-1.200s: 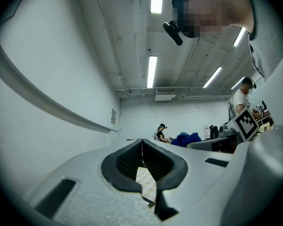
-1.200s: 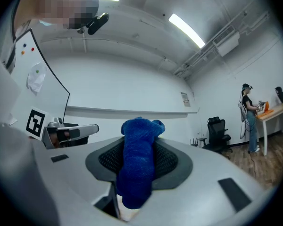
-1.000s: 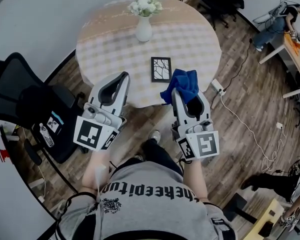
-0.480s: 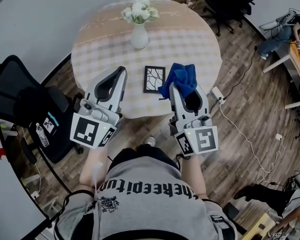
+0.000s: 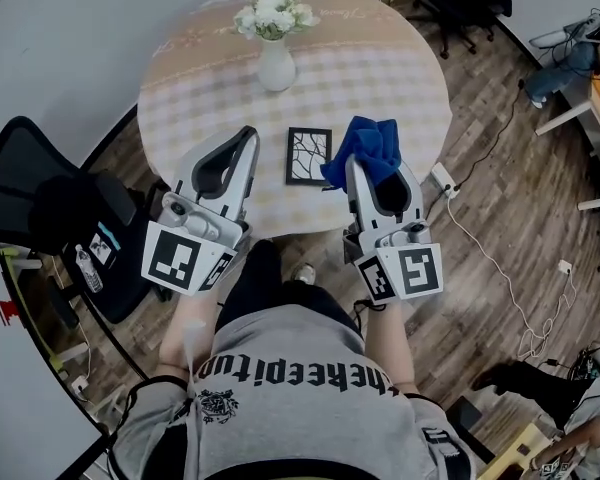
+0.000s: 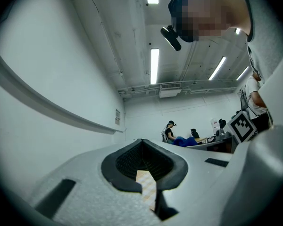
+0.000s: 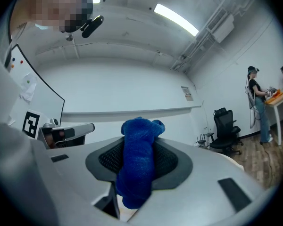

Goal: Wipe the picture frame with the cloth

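Observation:
A small black picture frame (image 5: pixel 309 155) lies flat on the round table (image 5: pixel 200 88) with its checked covering, near the front edge. My right gripper (image 5: pixel 360 164) sits just right of the frame, shut on a blue cloth (image 5: pixel 366 146) that bunches out past its tips and touches the frame's right edge. In the right gripper view the blue cloth (image 7: pixel 137 171) hangs pinched between the jaws of that gripper (image 7: pixel 140 140). My left gripper (image 5: pixel 247 138) hovers left of the frame, shut with nothing in it. The left gripper view shows this gripper (image 6: pixel 142 145) tilted up toward the ceiling.
A white vase of white flowers (image 5: pixel 276 60) stands behind the frame at mid-table. A black office chair (image 5: pixel 40 203) is at the left, a power strip with a cable (image 5: pixel 442 178) lies on the wood floor at the right. Desks and a person (image 5: pixel 570 58) are far right.
Both grippers have moved forward a little over the table. The cloth, which hung below and right of the frame, now sits level with it at its right edge.

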### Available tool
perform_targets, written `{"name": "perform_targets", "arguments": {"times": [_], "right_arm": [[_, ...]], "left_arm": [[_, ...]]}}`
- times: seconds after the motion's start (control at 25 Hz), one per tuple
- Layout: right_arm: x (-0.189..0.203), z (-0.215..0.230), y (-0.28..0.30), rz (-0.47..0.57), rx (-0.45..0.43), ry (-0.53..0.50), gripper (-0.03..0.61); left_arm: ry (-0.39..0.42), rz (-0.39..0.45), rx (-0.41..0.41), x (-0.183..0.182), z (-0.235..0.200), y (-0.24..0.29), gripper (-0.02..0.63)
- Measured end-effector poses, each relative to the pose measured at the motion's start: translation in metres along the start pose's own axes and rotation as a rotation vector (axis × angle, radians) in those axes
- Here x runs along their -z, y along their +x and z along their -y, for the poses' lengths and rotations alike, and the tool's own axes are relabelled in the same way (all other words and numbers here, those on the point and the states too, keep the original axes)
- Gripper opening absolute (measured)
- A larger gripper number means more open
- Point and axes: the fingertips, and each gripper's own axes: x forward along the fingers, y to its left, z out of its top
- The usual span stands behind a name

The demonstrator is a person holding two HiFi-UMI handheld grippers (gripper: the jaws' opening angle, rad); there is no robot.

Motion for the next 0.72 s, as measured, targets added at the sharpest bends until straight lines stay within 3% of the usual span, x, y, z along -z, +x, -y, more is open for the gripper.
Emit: {"name": "perform_targets", "arguments": {"times": [0.72], "right_arm": [[0.047,0.017,0.082,-0.106,0.163,-0.007,0.150]], "left_arm": [[-0.064,-0.053,0.184,0.048,-0.070,0.063,0.017]]}}
